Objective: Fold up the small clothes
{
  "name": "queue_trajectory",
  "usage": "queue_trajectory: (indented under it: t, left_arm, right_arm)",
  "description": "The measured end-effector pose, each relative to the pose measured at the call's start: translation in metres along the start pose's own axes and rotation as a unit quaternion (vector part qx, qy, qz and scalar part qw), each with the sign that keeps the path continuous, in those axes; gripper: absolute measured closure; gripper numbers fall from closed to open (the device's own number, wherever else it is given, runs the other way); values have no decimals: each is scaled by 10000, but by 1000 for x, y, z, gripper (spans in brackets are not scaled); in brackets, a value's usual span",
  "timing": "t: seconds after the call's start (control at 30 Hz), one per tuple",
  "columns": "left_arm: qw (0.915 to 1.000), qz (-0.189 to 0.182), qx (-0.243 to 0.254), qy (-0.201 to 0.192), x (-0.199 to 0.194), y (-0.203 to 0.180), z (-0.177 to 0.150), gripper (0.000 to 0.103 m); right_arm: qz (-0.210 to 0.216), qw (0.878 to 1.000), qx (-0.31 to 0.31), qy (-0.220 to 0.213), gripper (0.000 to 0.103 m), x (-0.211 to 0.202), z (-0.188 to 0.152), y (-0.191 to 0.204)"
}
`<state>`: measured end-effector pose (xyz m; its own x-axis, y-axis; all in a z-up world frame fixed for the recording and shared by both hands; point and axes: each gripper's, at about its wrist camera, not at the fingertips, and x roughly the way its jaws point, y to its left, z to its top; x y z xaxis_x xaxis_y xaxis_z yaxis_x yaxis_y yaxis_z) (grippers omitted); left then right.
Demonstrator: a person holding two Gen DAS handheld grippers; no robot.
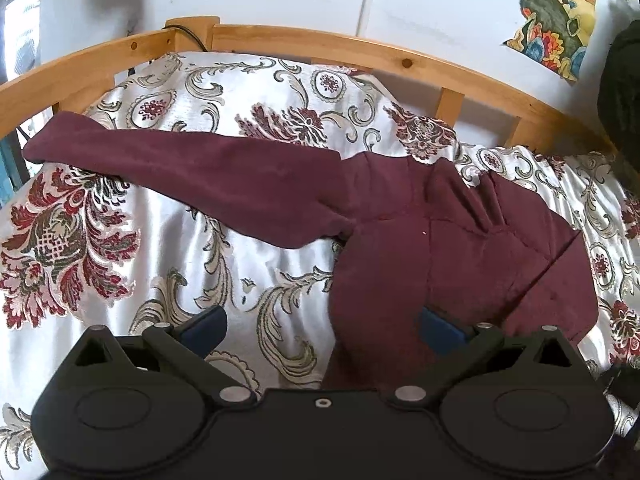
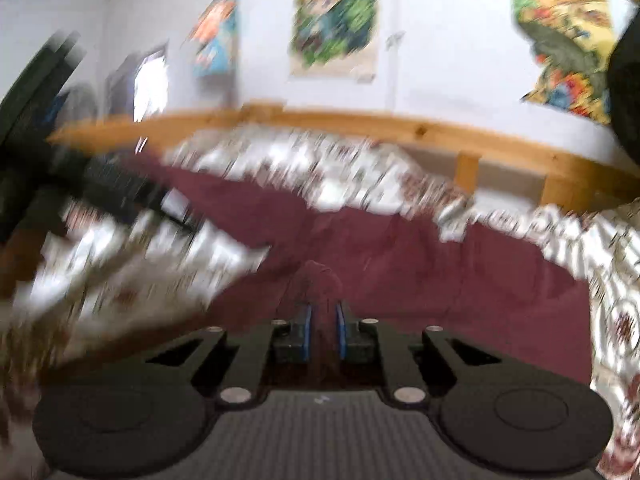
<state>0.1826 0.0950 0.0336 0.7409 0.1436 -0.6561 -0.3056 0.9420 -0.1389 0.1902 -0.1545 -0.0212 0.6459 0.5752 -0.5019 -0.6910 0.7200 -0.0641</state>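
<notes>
A maroon long-sleeved garment (image 1: pixel 440 240) lies on a floral bedspread (image 1: pixel 120 240). One sleeve (image 1: pixel 180 176) stretches out to the left. My left gripper (image 1: pixel 324 324) is open, its blue pads (image 1: pixel 204 328) spread wide above the garment's lower left edge, holding nothing. In the blurred right wrist view, my right gripper (image 2: pixel 322 320) is shut on a pinched fold of the maroon garment (image 2: pixel 318 280), which spreads out ahead (image 2: pixel 440 272).
A wooden bed rail (image 1: pixel 320 46) runs along the far side, against a white wall with colourful posters (image 1: pixel 556 20). A dark object (image 1: pixel 620 92) hangs at the right edge. A black shape (image 2: pixel 80 184) shows blurred at the left in the right wrist view.
</notes>
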Motion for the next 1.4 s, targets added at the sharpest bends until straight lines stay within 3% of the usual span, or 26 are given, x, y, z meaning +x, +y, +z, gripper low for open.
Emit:
queue_trajectory:
  t: [0.1,0.17,0.33,0.43,0.5,0.57,0.63,0.7,0.77,0.83,0.93,1.0,1.1,1.13,1.2,1.27,1.33,1.37,1.4]
  left_arm:
    - [10000,-36,45,-2,-1,-5,-1,1]
    - [10000,-68,72,4,0,-10,-2,1]
    - [9995,-194,224,86,7,-29,-3,1]
    - [9985,-337,331,290,18,-42,-7,1]
    - [9962,-694,237,474,24,-46,-12,1]
    - [9907,-1228,-42,576,27,-46,-19,1]
    - [9794,-1941,-103,544,26,-48,-24,1]
    - [9750,-2134,392,479,25,-60,-28,1]
    - [9671,-2141,1253,570,30,-77,-36,1]
    - [9616,-1954,1840,571,35,-89,-46,10]
    - [9555,-1903,2185,552,41,-100,-53,29]
    - [9506,-1858,2423,563,44,-108,-53,77]
    - [9484,-1685,2685,36,30,-114,-47,91]
    - [9437,-1579,2886,-356,19,-117,-46,91]
    - [9182,-1292,3555,-1177,-3,-127,-50,91]
    - [8781,-1140,4322,-1709,-22,-137,-59,91]
    - [8351,-1077,5028,-1955,-31,-142,-74,91]
    - [8200,-1085,5280,-1925,-32,-143,-82,90]
    - [8135,-1123,5403,-1833,-31,-141,-89,90]
  right_arm:
    - [228,9993,-19,288,76,-3,-14,7]
    - [448,9982,88,395,61,-8,-18,9]
    - [868,9948,300,439,38,-27,-19,-2]
    - [718,9954,462,445,35,-35,-19,-22]
    - [335,9971,498,475,34,-36,-20,-38]
    - [-70,9974,510,512,34,-35,-24,-54]
    - [-363,9946,764,597,34,-33,-29,-74]
    - [-561,9906,1093,603,34,-34,-33,-95]
    - [-722,9872,1304,563,34,-36,-35,-112]
    - [-834,9848,1440,499,34,-38,-36,-124]
    - [-921,9825,1558,436,34,-42,-37,-132]
    - [-944,9812,1625,436,31,-43,-39,-135]
    - [-929,9815,1612,445,29,-43,-39,-133]
    - [-940,9817,1594,446,29,-42,-38,-132]
    - [-956,9816,1591,442,29,-43,-37,-131]
    - [-952,9811,1625,438,29,-43,-37,-132]
    - [-960,9808,1642,436,29,-43,-37,-132]
    - [-965,9808,1639,440,29,-43,-38,-133]
    - [-976,9807,1633,449,29,-42,-38,-133]
